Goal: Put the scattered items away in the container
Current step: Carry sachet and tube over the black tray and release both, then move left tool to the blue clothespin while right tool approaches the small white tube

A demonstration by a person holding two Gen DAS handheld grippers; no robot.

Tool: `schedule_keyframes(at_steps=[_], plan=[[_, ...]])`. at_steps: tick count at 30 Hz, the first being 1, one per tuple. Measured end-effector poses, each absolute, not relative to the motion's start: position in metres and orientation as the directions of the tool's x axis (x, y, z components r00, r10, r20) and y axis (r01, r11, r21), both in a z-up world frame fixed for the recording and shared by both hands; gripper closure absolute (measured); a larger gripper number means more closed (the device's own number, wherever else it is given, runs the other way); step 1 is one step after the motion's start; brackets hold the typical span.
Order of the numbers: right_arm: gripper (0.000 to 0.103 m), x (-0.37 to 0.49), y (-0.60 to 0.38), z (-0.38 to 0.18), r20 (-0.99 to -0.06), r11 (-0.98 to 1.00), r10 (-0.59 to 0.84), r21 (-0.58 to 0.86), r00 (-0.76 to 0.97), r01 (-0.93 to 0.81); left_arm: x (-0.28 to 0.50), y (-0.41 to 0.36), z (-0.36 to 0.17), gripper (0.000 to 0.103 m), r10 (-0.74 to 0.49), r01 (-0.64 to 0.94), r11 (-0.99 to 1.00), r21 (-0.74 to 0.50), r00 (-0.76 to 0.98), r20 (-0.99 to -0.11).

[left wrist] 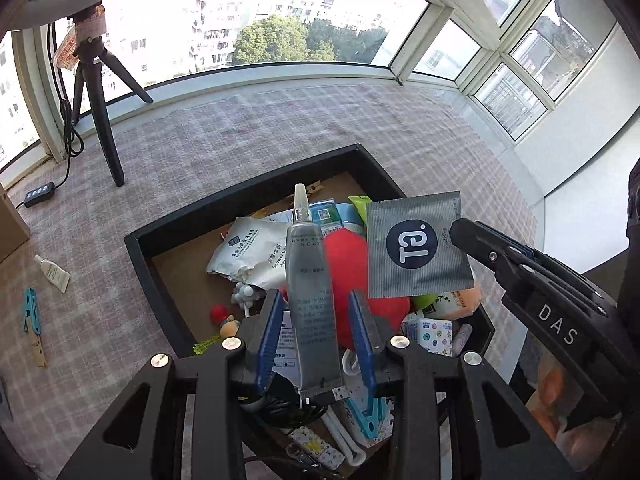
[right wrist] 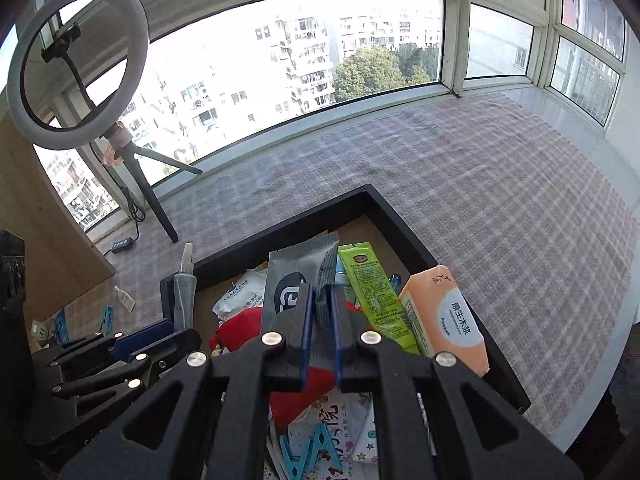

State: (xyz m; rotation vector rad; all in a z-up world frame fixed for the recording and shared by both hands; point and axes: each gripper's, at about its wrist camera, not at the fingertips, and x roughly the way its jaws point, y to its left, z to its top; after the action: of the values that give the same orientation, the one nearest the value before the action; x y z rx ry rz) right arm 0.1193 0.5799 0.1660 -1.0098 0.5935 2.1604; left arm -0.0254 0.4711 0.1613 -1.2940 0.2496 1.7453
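Two grippers hang over our full tray [left wrist: 256, 184] on a checked cloth [left wrist: 240, 128] by sunny windows: left gripper [left wrist: 318, 332] apart around a tube [left wrist: 310, 280], right gripper [right wrist: 322, 332] nearly together around a sachet [right wrist: 296, 276].

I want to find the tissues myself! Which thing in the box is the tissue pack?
Find the black rectangular tray on the pink checked tablecloth. Along its right wall lies the soft peach-orange plastic tissue pack, beside a lime-green tube. It alone has a big white oval label.
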Motion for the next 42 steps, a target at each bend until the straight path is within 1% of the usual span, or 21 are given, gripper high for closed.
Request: schedule_keyframes(at_steps=[1,2,3,17,26,29,34,42], plan=[[0.077,0.12,0.581,0.167,-0.797,-0.664,0.389,0.106,-0.463,-0.74,-0.025,0.472,0.161,0.061,0.545,-0.762,-0.557,-0.33,-0.036,-0.838],[0.065,0.12,0.581,0.167,-0.797,-0.659,0.395,0.101,-0.457,-0.745,-0.024,0.473,0.161,0.061,0.539,-0.767,-0.56,-0.313,-0.051,-0.841],[0.061,0.121,0.581,0.168,-0.794,-0.657,0.4,0.1,-0.458,-0.747,-0.024,0.472,0.162,0.061,0.533,-0.77,-0.564,-0.297,-0.065,-0.843],[0.061,0.105,0.569,0.167,-0.798,-0.687,0.377,0.099,-0.47,-0.72,-0.042,0.456,0.162,0.061,0.512,-0.752,-0.607,-0.255,-0.125,-0.85],[0.061,0.075,0.553,0.164,-0.806,-0.74,0.333,0.098,-0.489,-0.666,-0.076,0.423,0.152,0.061,0.47,-0.708,-0.67,-0.222,-0.175,-0.865],[0.061,0.056,0.542,0.164,-0.807,-0.777,0.299,0.104,-0.509,-0.621,-0.096,0.401,0.149,0.061,0.444,-0.677,-0.708,-0.2,-0.208,-0.871],[0.061,0.014,0.518,0.156,-0.819,-0.842,0.221,0.113,-0.53,-0.527,-0.138,0.357,0.137,0.062,0.407,-0.583,-0.786,-0.206,-0.238,-0.882],[0.061,-0.06,0.475,0.122,-0.856,-0.912,0.072,0.151,-0.512,-0.381,-0.19,0.301,0.104,0.062,0.325,-0.472,-0.863,-0.178,-0.249,-0.913]])
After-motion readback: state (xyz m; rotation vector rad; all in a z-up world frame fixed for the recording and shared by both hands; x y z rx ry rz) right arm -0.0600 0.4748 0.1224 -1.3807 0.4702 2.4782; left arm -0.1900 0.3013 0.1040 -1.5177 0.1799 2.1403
